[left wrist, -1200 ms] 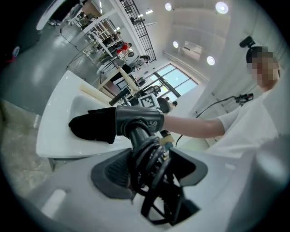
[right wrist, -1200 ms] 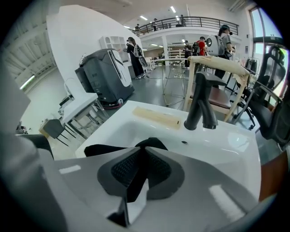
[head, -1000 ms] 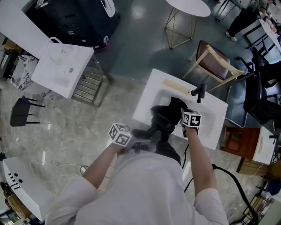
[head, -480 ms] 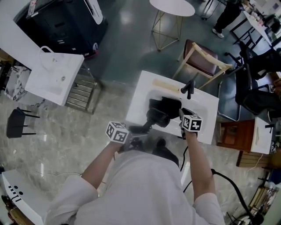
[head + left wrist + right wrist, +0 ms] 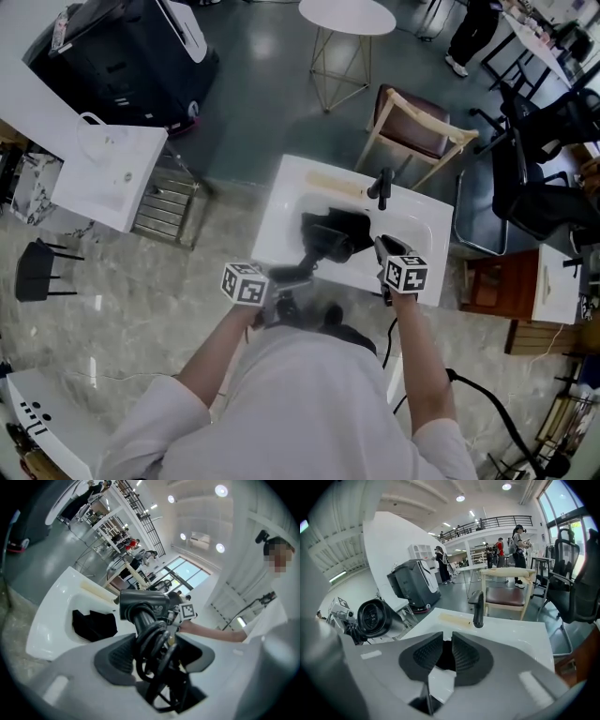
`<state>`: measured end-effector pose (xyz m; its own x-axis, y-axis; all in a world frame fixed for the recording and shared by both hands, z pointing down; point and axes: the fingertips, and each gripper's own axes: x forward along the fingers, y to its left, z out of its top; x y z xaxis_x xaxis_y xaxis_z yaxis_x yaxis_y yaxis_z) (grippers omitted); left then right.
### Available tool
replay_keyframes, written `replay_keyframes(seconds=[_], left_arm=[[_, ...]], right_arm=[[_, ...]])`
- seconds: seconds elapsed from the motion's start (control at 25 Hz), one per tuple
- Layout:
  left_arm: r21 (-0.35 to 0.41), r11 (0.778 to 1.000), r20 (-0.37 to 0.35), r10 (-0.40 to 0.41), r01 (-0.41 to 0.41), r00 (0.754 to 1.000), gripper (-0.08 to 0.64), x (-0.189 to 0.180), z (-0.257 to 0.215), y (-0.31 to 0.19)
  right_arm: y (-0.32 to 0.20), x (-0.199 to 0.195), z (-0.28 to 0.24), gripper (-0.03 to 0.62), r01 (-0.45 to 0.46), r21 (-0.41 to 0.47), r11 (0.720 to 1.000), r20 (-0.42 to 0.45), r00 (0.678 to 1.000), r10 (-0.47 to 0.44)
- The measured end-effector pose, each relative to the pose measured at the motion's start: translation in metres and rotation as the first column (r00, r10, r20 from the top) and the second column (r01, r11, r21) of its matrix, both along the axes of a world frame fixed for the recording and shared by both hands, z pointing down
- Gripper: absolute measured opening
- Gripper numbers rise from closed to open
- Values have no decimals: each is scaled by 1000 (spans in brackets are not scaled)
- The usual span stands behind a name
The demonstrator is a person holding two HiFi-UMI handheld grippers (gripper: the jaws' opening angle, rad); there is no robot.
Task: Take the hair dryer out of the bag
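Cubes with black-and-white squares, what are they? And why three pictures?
Those cubes belong to two grabbing tools, the left gripper and the right gripper; a person holds one in each hand. One picture comes from a camera on the person's head, looking down; the other two from cameras riding on each gripper. Below is a white sink with a black tap and a black bag lying in it. The left gripper's fingers squeeze the hair dryer by its handle, cord wound around it. The right gripper's fingers are nearly together; whether they pinch anything is unclear.
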<state>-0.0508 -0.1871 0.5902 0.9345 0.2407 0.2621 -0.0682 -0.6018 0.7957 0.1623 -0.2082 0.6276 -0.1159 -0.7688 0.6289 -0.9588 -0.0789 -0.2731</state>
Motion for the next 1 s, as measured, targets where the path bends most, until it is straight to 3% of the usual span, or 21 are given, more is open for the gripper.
replay_keyframes(seconds=[0.4,1.0], left_arm=[[39,998,23,-58,57,998,259,28,-14,14],[54,989,35,-141,139,989,259,31,-33,17]], right_arm=[[36,17,-43,61,-21,109,994,6,1000,20],[76,13,-93,6,-31,236,971,27,999,25]])
